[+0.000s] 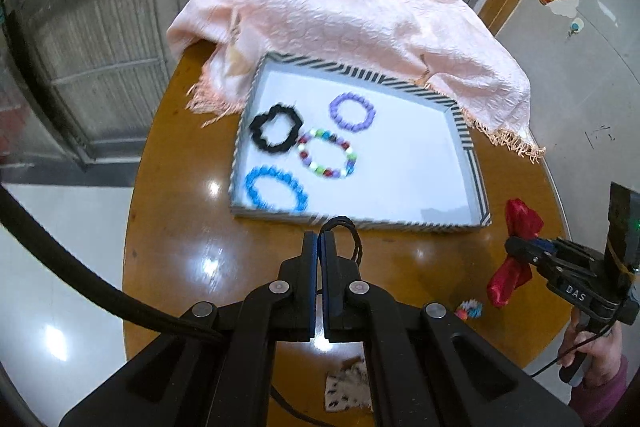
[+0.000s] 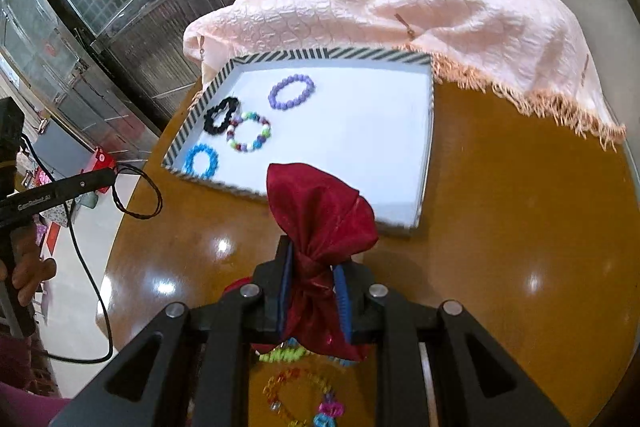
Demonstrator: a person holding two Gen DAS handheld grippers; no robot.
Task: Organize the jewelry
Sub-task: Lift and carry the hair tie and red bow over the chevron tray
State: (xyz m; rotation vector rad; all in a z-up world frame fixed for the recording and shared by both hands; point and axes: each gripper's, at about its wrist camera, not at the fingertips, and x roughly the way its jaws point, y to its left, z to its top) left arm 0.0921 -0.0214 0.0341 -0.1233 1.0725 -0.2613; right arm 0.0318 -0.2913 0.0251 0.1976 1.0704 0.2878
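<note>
Jewelry, sorted partly: four bracelets already lie in the tray (image 1: 466,147), the rest on the table (image 1: 180,247) or in the grippers.

Table: round, glossy brown wood, glare spots; looks slick. Pink cloth (image 1: 340,11) draped over its far side, fringe overlapping the tray's far rim.

Tray: shallow, white floor, striped rim, near the table's middle. Inside, grouped at its left end: black scrunchie (image 1: 275,127) touching the mixed-colour bead bracelet (image 1: 328,155); blue bracelet (image 1: 276,189) near the front corner; purple bracelet (image 1: 352,111) slightly apart. Right half of the floor is bare.

Red bow (image 2: 320,211): satin cloth, soft, probably light and slippery. Right gripper (image 2: 312,287) is clamped on its knotted waist, the firmest place to hold it; the loose lobes would likely slip.

Black cord loop (image 2: 138,193): thin, braided, limp. Left gripper (image 1: 319,247) has its jaws pressed together on one end; the loop dangles free. Judged weightless and apt to swing, so lower it flat onto the tray floor.

Loose on the table by the right gripper: several small bright bead pieces (image 2: 298,391), partly hidden by the gripper body. Beaded rings are hard and may roll; pinch across the strand.
</note>
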